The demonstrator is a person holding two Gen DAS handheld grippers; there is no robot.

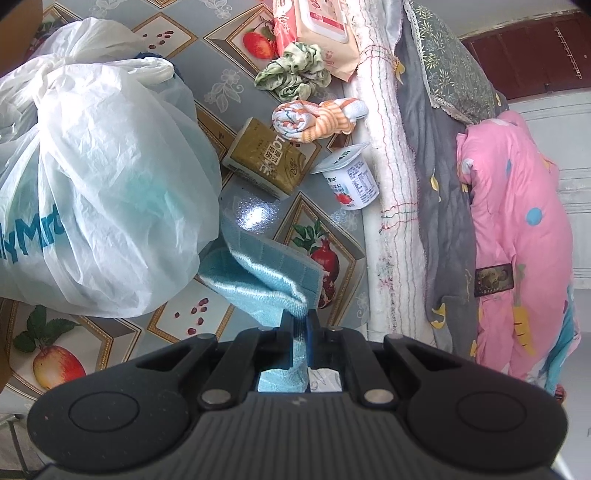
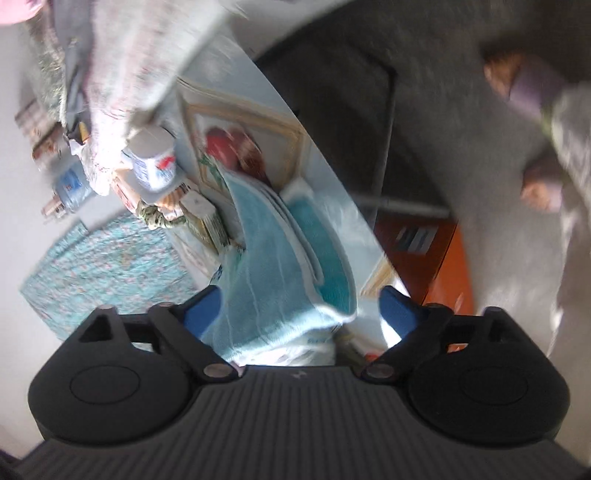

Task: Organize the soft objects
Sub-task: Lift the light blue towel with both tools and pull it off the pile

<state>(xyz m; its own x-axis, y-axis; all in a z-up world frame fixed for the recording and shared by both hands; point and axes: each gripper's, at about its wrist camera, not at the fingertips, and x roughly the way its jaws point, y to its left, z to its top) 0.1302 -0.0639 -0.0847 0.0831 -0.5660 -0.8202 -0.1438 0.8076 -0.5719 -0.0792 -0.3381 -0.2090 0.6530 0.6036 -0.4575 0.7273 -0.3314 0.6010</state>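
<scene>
A light blue towel [image 1: 266, 273] lies partly on the fruit-patterned tabletop [image 1: 255, 214], and my left gripper [image 1: 300, 317] is shut on its near end. In the blurred right wrist view the same blue towel [image 2: 273, 258] runs up between the blue fingers of my right gripper [image 2: 301, 306], which stand wide open without pressing on it. Farther back on the table lie a rolled orange-striped cloth [image 1: 314, 118] and a crumpled green-and-white cloth [image 1: 295, 70].
A big white plastic bag [image 1: 99, 177] fills the table's left side. A gold tissue pack [image 1: 266, 158], a yogurt cup [image 1: 351, 177] and a wipes pack [image 1: 317, 29] lie near the cloths. Grey [image 1: 439, 221] and pink bedding [image 1: 517, 240] hang beyond the table's right edge. A person's feet [image 2: 532, 92] show on the floor.
</scene>
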